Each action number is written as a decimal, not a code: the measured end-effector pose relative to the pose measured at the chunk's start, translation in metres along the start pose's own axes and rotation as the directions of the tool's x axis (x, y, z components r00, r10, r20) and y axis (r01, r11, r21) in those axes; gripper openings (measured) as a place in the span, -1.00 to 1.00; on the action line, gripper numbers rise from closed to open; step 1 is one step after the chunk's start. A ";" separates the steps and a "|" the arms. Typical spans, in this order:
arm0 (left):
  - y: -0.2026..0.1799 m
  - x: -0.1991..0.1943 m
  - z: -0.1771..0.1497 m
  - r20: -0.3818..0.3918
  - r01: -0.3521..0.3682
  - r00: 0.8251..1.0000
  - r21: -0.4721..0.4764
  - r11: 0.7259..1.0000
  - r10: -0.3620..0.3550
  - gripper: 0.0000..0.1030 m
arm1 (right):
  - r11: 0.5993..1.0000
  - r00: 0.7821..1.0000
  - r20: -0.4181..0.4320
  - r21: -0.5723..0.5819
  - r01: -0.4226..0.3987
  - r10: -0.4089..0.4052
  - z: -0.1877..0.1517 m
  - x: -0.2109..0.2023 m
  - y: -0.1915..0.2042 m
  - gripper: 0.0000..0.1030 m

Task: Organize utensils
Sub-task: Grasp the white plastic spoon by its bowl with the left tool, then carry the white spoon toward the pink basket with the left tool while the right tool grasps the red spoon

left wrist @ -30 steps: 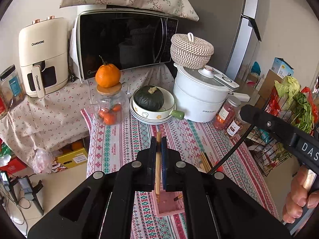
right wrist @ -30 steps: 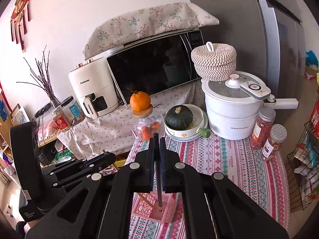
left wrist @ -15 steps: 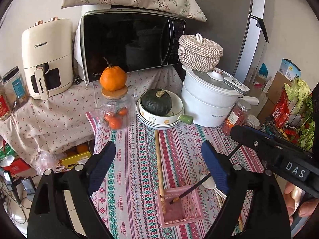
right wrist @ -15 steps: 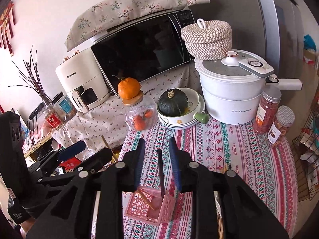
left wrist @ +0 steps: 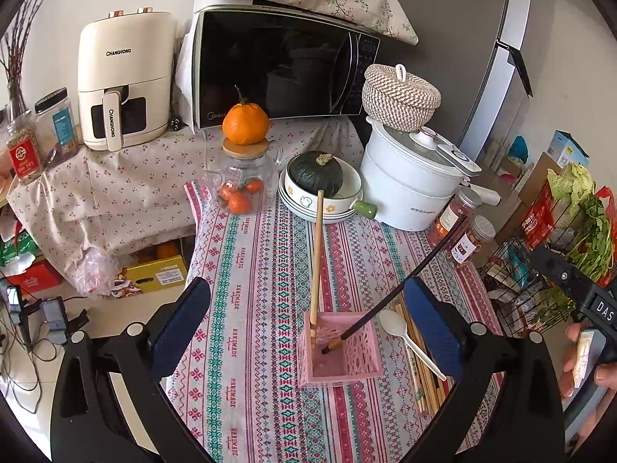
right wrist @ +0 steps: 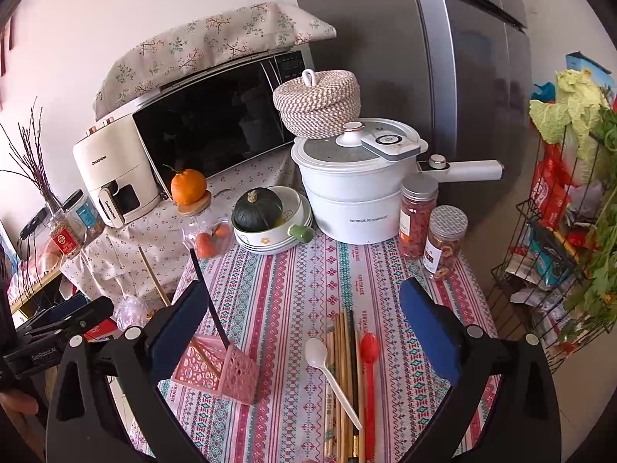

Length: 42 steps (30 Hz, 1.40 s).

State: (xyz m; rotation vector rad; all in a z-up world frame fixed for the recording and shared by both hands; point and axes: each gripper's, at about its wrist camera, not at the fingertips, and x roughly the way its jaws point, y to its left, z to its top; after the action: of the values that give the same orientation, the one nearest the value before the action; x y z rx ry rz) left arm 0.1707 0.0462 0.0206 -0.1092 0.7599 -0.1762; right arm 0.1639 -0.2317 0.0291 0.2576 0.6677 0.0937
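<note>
My left tongs (left wrist: 306,324) hang with jaws spread wide and hold nothing, above the pink utensil basket (left wrist: 339,351) on the striped tablecloth (left wrist: 262,270). My right tongs (right wrist: 302,326) are likewise spread wide and hold nothing, over the loose utensils near the table's front edge.

Two sticks stand in the basket: one wooden chopstick (left wrist: 317,254) leaning toward the far end of the table, and one black chopstick (left wrist: 405,281) slanting toward the right edge. The basket sits toward the table's left edge, seen from the right wrist (right wrist: 216,366).

Just beside the basket on its right lie one white plastic spoon (right wrist: 327,370), one red spoon (right wrist: 369,370) and a bundle of chopsticks (right wrist: 345,378), mostly wooden with a dark one among them; they overlap and run out of the frame, so I cannot count them.

The middle of the cloth lies bare between basket and back row. That row holds one stack of bowls with a dark green squash (left wrist: 316,173), one glass jar topped by an orange (left wrist: 245,177), one white pot (left wrist: 412,189) and two spice jars (right wrist: 432,223) at the right edge. A wire rack (right wrist: 551,254) stands close beyond that edge.

My right hand (left wrist: 578,362) is cut off at the frame's rim.
</note>
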 end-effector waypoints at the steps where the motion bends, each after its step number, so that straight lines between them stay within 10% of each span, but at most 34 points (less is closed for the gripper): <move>1: -0.004 -0.002 -0.005 -0.007 -0.003 1.000 0.009 1.000 0.003 0.87 | 1.000 1.000 -0.004 0.009 0.009 -0.009 -0.004 -0.003 -0.007 0.88; 12: -0.076 0.002 -0.058 -0.136 0.028 0.991 0.101 0.995 -0.014 0.87 | 0.991 0.990 -0.079 0.055 0.120 -0.116 -0.050 -0.026 -0.079 0.88; 23: -0.171 0.097 -0.089 -0.299 0.037 0.954 0.133 0.990 0.004 0.57 | 0.963 0.967 -0.148 0.138 0.230 -0.209 -0.070 -0.025 -0.167 0.88; 31: -0.156 0.198 -0.086 -0.401 -0.132 0.909 -0.006 0.991 0.119 0.04 | 0.955 0.943 -0.259 0.153 0.255 -0.210 -0.090 0.009 -0.201 0.88; 42: -0.131 0.240 -0.073 -0.452 -0.222 0.882 -0.154 0.963 0.132 -0.34 | 0.960 0.937 -0.288 0.137 0.242 -0.195 -0.092 0.030 -0.203 0.88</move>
State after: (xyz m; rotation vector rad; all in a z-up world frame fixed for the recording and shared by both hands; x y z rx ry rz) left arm 0.2755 -0.1327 -0.1726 -0.1950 1.2352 0.0582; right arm 0.1309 -0.4037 -0.1122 0.3369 0.9771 -0.1466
